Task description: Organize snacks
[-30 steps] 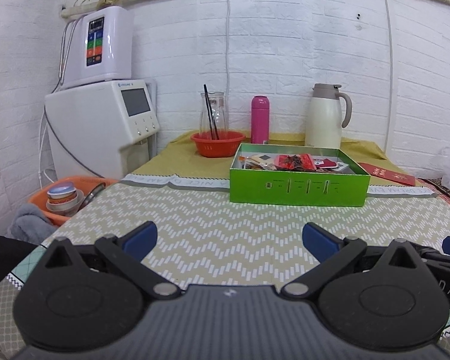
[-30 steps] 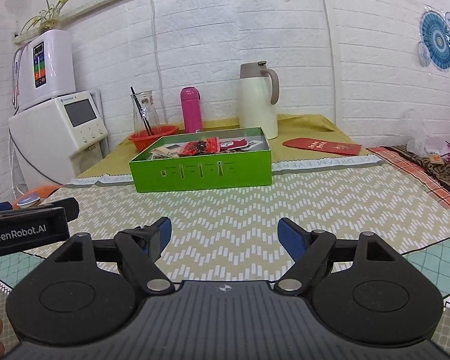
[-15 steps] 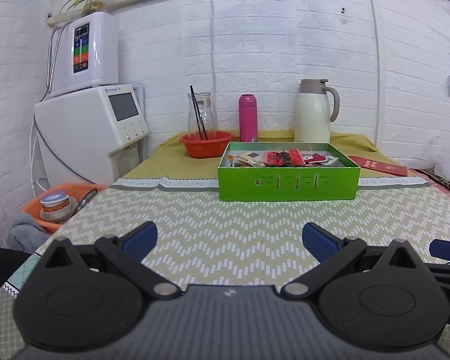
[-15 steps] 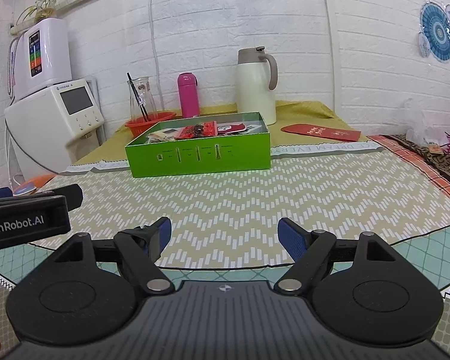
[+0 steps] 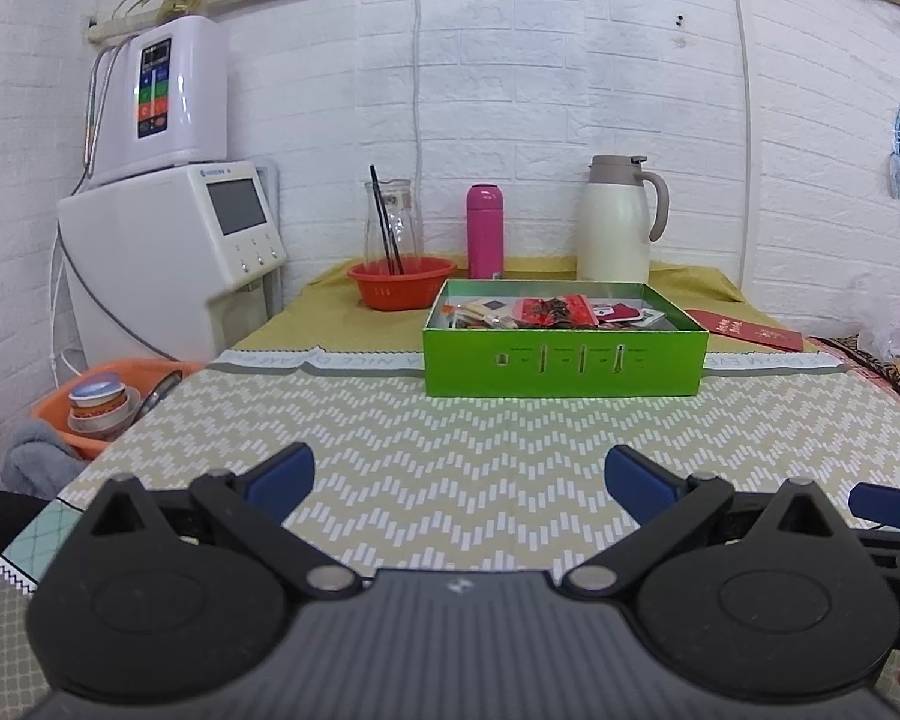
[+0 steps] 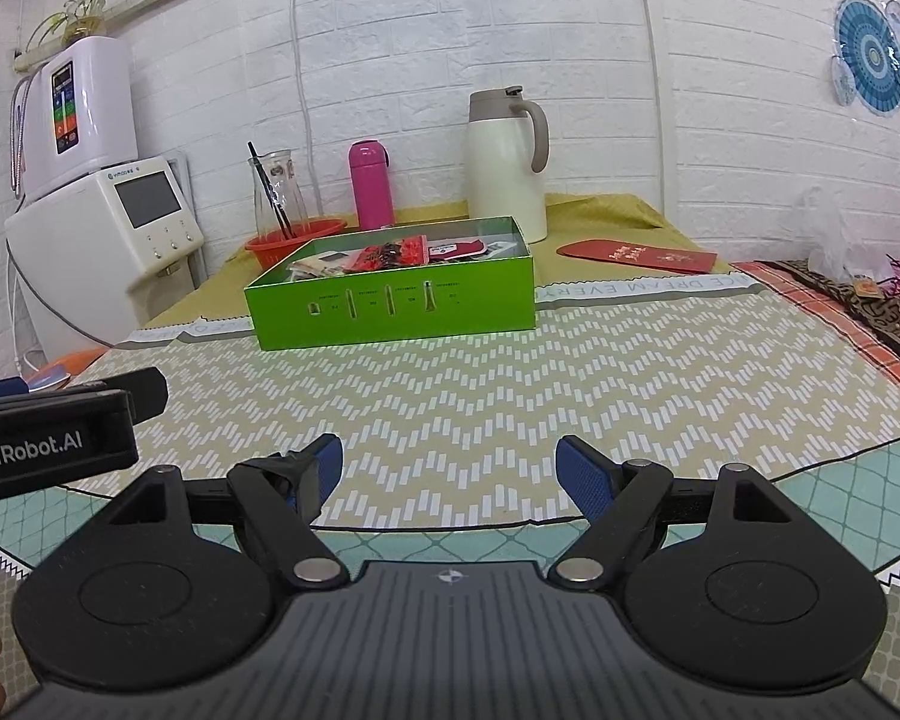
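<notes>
Both empty and spread wide: left gripper and right gripper, hovering low over the zigzag mat, well short of the green box holding the snack packets. Box dead ahead of the left, ahead and slightly left of the right, long side crosswise to both. Neither clearly nearer; probably a straight forward reach.

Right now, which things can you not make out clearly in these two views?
- Snack packets in the green box: the near wall hides their lower parts in both views; print too small.
- Orange basin, left wrist view: table edge cuts it.
- Left hand-held gripper, right wrist view: frame edge cuts it.
</notes>
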The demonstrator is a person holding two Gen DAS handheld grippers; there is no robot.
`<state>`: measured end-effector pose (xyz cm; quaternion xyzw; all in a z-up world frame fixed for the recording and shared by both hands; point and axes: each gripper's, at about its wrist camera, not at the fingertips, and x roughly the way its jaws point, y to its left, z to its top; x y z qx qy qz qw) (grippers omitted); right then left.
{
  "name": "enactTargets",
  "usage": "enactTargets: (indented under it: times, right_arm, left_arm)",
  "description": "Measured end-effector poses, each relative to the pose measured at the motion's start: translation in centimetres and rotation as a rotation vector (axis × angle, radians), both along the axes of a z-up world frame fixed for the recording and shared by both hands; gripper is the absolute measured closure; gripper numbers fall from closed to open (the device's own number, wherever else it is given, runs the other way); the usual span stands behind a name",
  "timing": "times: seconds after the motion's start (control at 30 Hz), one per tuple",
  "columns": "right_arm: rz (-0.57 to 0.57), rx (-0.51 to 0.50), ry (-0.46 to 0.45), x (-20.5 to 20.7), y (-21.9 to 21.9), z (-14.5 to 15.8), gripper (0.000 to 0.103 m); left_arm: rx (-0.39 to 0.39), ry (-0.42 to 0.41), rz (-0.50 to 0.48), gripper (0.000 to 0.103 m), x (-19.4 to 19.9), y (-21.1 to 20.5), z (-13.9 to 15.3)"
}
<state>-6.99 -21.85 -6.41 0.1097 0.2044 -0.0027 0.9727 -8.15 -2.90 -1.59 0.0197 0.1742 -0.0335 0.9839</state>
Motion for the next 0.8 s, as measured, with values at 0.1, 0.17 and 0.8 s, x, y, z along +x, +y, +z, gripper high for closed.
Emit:
enactTargets:
  times: [0.1,0.17,0.8]
  right_arm:
    - [0.001,-0.001,0.001,0.03,-0.04,-0.01,0.000]
    - [0.001,-0.001,0.002,0.05,-0.03,0.00,0.000]
    - [-0.055,-0.034,0.007,-0.29,-0.17,0.35,0.000]
  left_arm:
    - [0.004,-0.001,0.000,0.000,-0.10,-0.04,-0.02]
    - [0.009,-0.005,-0.001,0.000,-0.17,-0.08,0.01]
    - [0.015,-0.006,0.000,0.000,-0.50,-0.42,-0.29]
